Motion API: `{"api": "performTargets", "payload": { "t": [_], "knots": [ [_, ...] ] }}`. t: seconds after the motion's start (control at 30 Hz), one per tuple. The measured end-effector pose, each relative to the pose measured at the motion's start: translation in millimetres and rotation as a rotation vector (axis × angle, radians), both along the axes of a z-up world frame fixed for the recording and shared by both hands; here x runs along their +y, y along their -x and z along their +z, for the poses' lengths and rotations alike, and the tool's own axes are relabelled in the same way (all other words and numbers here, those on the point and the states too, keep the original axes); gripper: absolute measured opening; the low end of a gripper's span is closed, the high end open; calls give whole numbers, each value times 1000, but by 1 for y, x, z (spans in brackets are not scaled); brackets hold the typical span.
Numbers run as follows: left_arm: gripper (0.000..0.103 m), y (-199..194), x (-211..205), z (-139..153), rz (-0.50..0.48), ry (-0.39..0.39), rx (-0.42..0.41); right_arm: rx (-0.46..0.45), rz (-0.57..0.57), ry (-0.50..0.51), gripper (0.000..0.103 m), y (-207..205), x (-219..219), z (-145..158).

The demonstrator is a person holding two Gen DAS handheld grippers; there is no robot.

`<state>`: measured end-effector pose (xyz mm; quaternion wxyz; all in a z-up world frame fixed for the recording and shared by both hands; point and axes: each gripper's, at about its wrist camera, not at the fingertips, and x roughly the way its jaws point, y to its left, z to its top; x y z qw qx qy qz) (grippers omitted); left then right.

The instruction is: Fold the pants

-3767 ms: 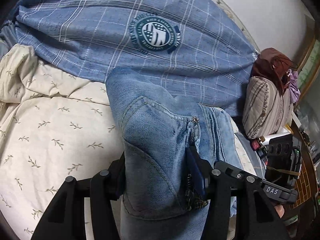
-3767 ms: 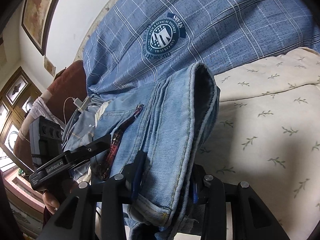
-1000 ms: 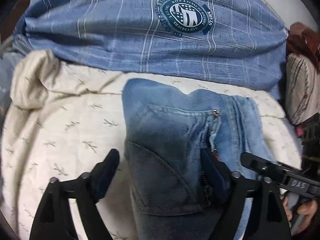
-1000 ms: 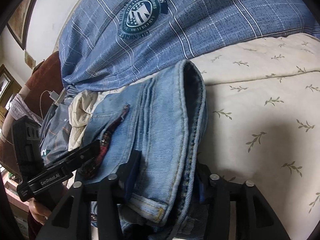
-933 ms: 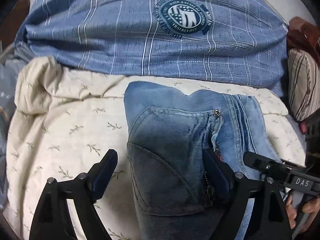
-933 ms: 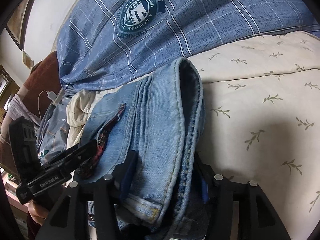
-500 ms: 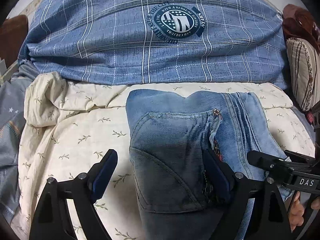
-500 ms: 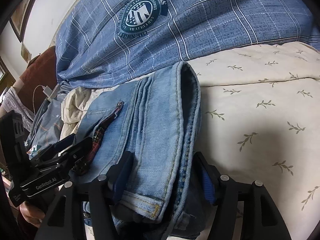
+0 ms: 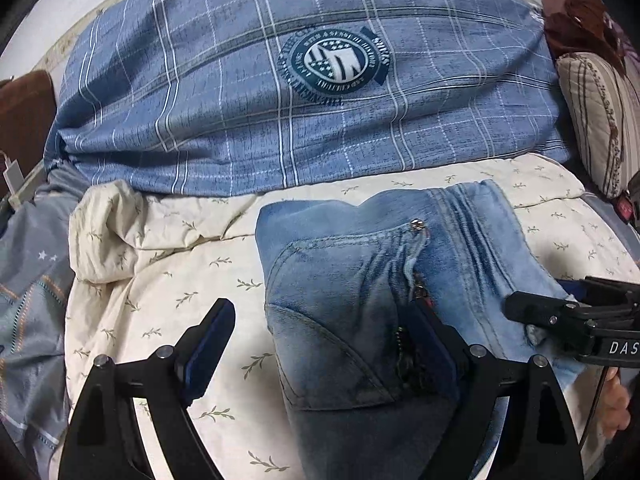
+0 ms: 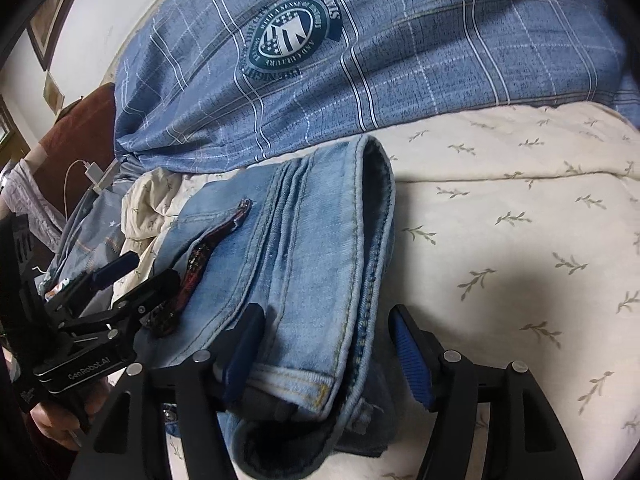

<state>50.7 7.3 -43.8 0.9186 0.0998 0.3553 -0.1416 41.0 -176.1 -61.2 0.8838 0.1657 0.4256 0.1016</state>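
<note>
While a few seconds back both claws were pinching the jeans, they have now let go: the left claw [image 9: 316,344] stands wide apart, its left pad clear over the sheet and its right pad just beside the zip, and it has not changed its spread in the last second. The right claw [image 10: 326,354] stands apart too; its jaws have spread over the last second, and the layered hem edge lies loose between them, with a clear gap on the right side.

Outward from the claws, the folded jeans [image 9: 360,280] lie as a compact stack on the cream leaf-print sheet [image 9: 160,280] of the bed. In the left wrist view they run from 6 o'clock up to the centre; in the right wrist view the thick folded edge [image 10: 372,208] points toward 12 o'clock. Beyond them, at 12 o'clock, lies the blue plaid duvet [image 9: 224,92] with its round crest, and a striped pillow [image 9: 600,120] sits at 2 o'clock.

Judging by this release, the fold looks finished and set down; what likely remains is drawing both claws back without dragging the top layer.
</note>
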Motion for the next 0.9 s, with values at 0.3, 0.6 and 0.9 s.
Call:
{"api": "performTargets", "payload": {
  "t": [0.3, 0.6, 0.9],
  "knots": [
    [88, 27, 14, 29, 48, 35, -98, -116, 18, 96, 68, 31, -5, 24],
    [88, 51, 44, 56, 198, 58, -192, -167, -23, 137, 68, 51, -20, 34],
    [90, 72, 81, 81, 337, 85, -274, -169, -54, 135, 68, 56, -29, 34]
  ]
}}
